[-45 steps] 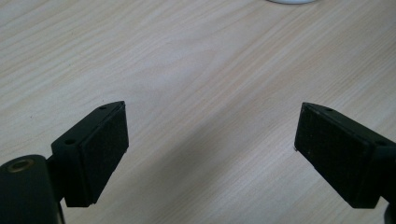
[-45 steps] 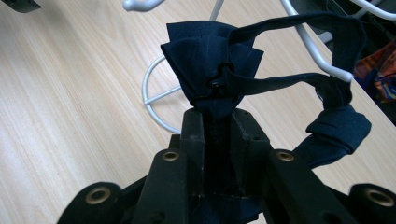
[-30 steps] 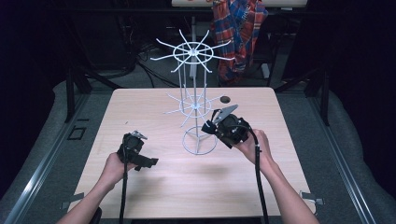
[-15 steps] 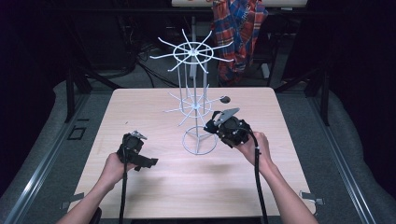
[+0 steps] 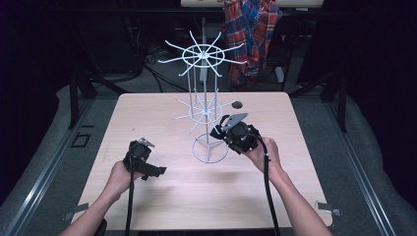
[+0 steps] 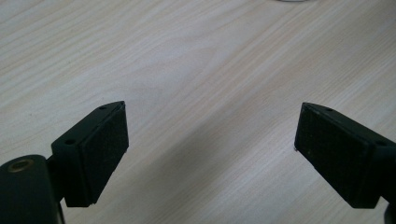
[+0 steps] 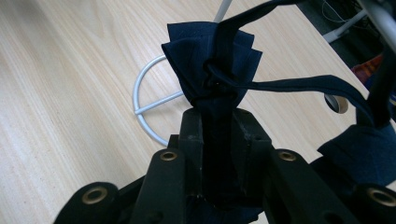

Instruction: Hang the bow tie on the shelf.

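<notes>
A white wire rack with two wheels of arms stands on a ring base in the middle of the wooden table. My right gripper is just right of the rack's pole, low, beside the lower wheel. It is shut on a navy cloth piece with a knot and thin straps that trail to the right. My left gripper rests near the table's front left. Its jaws stand wide open over bare wood with nothing between them.
A small dark round object lies on the table behind the right gripper. A plaid cloth hangs beyond the far edge. Bare wood stretches in front of the rack and between the two hands.
The right gripper with the navy cloth has shifted only slightly beside the rack. The left gripper has not moved.
</notes>
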{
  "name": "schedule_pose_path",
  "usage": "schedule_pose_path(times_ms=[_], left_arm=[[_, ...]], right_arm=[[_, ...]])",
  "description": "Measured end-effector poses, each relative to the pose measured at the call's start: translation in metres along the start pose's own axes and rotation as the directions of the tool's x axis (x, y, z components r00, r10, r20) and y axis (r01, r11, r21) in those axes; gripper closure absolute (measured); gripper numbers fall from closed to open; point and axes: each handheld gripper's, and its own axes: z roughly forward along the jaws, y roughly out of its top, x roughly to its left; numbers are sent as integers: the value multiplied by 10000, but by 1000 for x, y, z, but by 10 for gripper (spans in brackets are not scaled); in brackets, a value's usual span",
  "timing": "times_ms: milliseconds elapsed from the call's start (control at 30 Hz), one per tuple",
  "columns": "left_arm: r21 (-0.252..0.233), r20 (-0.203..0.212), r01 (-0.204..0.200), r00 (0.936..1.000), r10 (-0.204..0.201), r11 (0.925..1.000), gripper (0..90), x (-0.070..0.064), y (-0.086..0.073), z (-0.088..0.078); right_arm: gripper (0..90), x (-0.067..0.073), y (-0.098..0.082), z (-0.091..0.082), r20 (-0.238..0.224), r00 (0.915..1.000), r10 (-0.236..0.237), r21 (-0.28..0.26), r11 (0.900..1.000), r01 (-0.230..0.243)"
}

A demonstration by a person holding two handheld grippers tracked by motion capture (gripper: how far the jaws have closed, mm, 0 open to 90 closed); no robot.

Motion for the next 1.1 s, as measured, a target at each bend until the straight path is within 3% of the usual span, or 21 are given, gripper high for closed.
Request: schedule_pose_path(times_ms=[533, 1100], left_arm=[[-23, -28, 3, 10000, -3, 10000, 100, 0, 0, 0], [-50, -58, 20, 10000, -21, 10000, 100, 0, 0, -1]], right_arm=[[705, -2, -1, -2, -71, 9998, 198, -272, 9994, -200], [599, -7, -6, -37, -211, 9957, 900, -483, 9947, -910]])
